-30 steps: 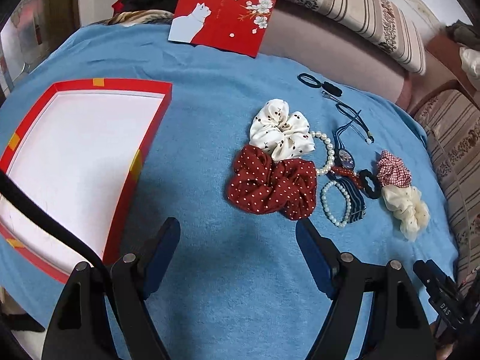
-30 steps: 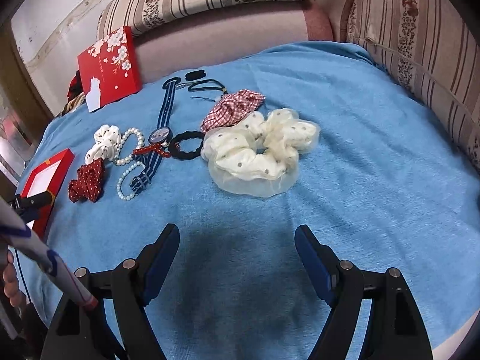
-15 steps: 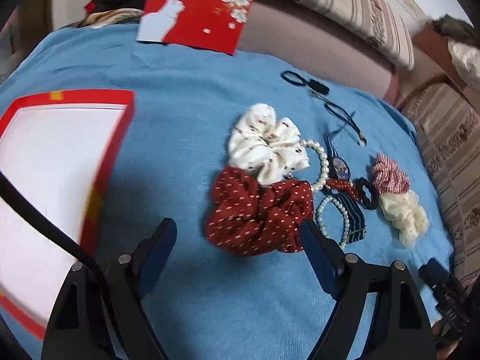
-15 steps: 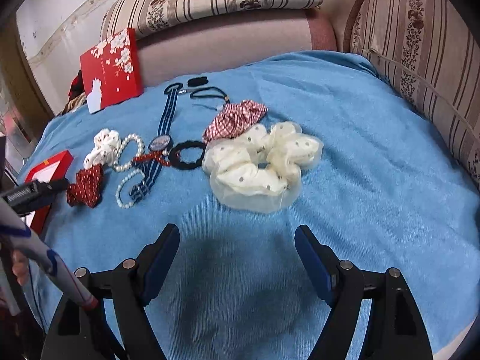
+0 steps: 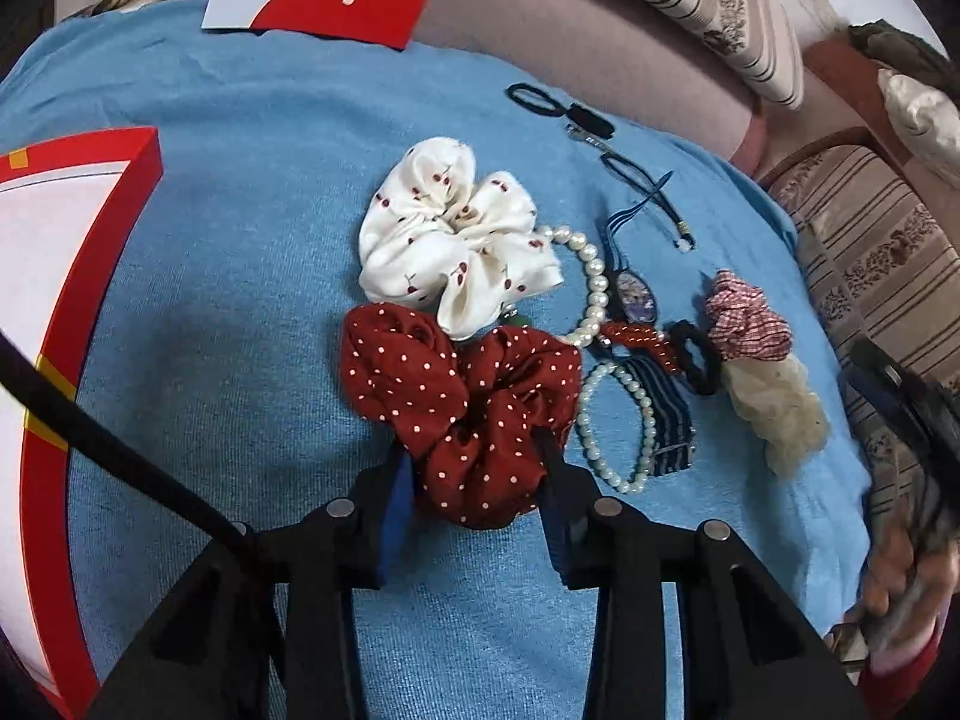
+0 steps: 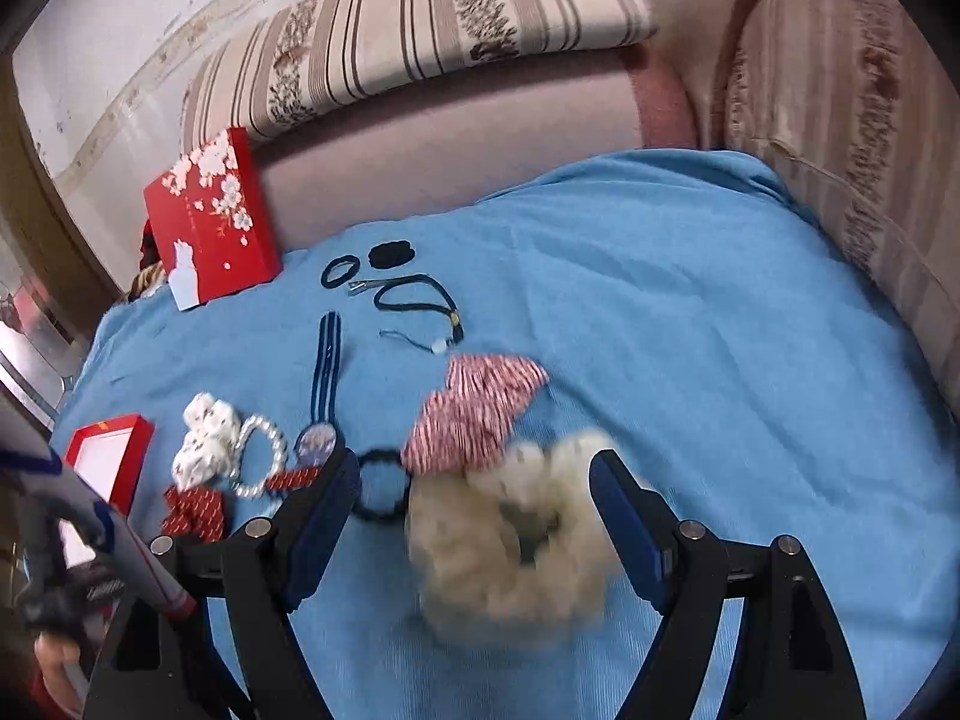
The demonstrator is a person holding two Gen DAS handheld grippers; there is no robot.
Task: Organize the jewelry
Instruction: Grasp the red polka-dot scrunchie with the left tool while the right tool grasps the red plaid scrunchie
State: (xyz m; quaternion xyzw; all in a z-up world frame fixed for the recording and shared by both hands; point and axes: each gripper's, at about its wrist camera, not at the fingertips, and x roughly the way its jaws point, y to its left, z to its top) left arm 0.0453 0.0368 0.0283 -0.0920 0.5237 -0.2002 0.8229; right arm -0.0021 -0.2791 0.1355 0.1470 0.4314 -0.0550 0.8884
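The red polka-dot scrunchie [image 5: 462, 402] — light, soft, squashy — is best taken across its bunched near fold. It lies low centre, that fold between the left gripper [image 5: 474, 480] jaws, which have just been closing onto it. Right gripper [image 6: 474, 516] — jaws wide around the cream scrunchie [image 6: 510, 546].
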